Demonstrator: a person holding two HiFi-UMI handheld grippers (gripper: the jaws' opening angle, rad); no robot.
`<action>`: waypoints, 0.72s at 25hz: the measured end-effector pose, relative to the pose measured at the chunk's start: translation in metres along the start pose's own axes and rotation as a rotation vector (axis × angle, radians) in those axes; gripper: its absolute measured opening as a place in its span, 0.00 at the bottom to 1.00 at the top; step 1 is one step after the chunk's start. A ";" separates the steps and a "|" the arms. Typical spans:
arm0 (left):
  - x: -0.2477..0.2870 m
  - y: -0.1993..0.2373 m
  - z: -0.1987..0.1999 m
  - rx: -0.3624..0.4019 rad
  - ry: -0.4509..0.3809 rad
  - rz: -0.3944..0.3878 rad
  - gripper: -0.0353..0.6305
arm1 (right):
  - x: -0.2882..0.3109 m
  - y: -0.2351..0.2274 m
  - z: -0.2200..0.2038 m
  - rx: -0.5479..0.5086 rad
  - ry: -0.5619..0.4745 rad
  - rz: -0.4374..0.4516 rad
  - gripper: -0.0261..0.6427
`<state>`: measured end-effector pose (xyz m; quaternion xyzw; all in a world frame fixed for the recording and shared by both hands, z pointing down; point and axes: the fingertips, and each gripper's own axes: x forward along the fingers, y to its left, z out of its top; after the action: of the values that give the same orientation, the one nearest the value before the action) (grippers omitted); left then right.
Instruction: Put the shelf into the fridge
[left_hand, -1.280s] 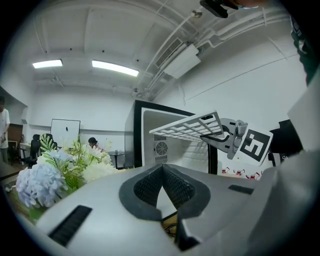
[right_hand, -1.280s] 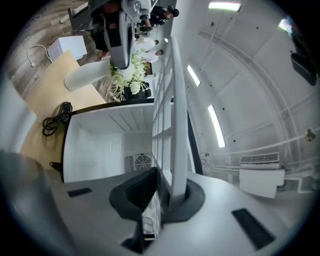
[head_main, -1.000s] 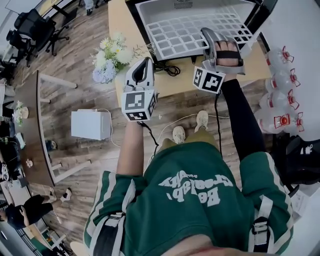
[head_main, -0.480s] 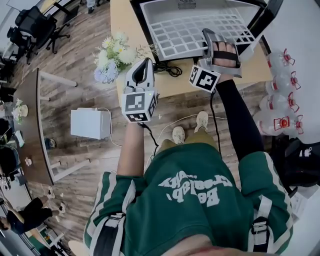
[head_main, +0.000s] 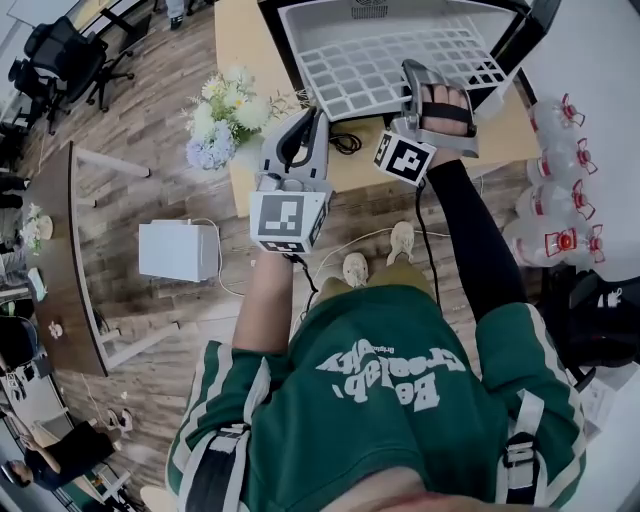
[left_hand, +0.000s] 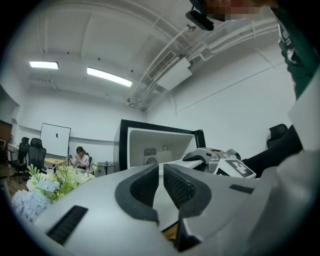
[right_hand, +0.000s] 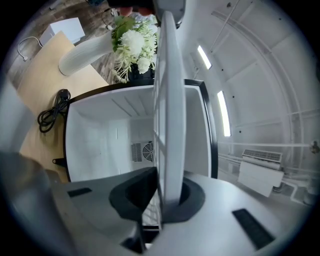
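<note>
Head view looks down; gripper views seemingly share the fridge (left_hand: 150, 140).

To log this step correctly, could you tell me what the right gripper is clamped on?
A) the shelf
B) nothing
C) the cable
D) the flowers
A: in the right gripper view, the right gripper has its jaws closed on the rim of the white shelf, which it holds in front of the open fridge.
</note>
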<state>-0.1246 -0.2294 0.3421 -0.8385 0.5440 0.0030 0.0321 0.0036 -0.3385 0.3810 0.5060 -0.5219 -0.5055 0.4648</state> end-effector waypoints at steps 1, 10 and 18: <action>0.000 0.000 -0.001 0.004 0.003 0.001 0.08 | -0.001 -0.001 0.000 0.002 0.004 -0.002 0.08; -0.008 -0.022 0.009 0.011 -0.018 -0.088 0.31 | -0.002 0.003 -0.002 0.006 0.030 0.011 0.08; -0.007 -0.005 0.002 -0.004 0.011 0.005 0.12 | -0.012 0.003 0.002 -0.006 0.033 -0.003 0.08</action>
<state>-0.1230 -0.2214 0.3406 -0.8373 0.5461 -0.0005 0.0274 0.0022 -0.3263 0.3839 0.5136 -0.5119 -0.4993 0.4741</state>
